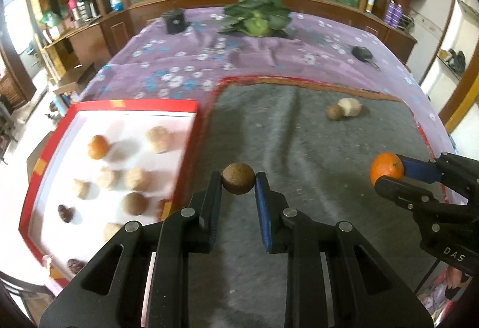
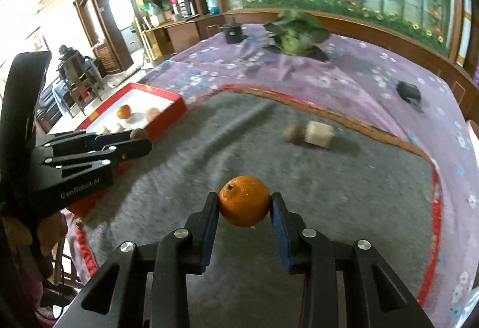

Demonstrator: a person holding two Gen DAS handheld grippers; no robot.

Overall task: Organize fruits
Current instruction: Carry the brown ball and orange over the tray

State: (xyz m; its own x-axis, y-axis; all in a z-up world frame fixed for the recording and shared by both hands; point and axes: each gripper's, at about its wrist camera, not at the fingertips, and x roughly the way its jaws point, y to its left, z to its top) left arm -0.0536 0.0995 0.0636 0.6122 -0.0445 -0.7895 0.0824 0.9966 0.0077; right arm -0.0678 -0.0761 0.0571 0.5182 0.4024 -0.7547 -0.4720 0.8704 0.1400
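My left gripper [image 1: 238,181] is shut on a round brown fruit [image 1: 238,178] and holds it above the grey mat, just right of the red-rimmed white tray [image 1: 191,142]. My right gripper [image 2: 244,203] is shut on an orange [image 2: 244,200] above the mat's near part; it also shows in the left wrist view [image 1: 387,172] at the right. The tray holds an orange [image 1: 97,146], several beige fruits [image 1: 136,178] and dark red dates [image 1: 65,212]. A brown fruit [image 1: 334,111] and a pale beige piece [image 1: 350,107] lie together on the far mat.
The grey mat [image 1: 299,154] with a red border lies on a purple flowered cloth [image 1: 185,64]. A leafy cabbage [image 1: 257,16], a black cup [image 1: 176,21] and a small black object [image 1: 362,53] sit farther back. Wooden shelves stand behind.
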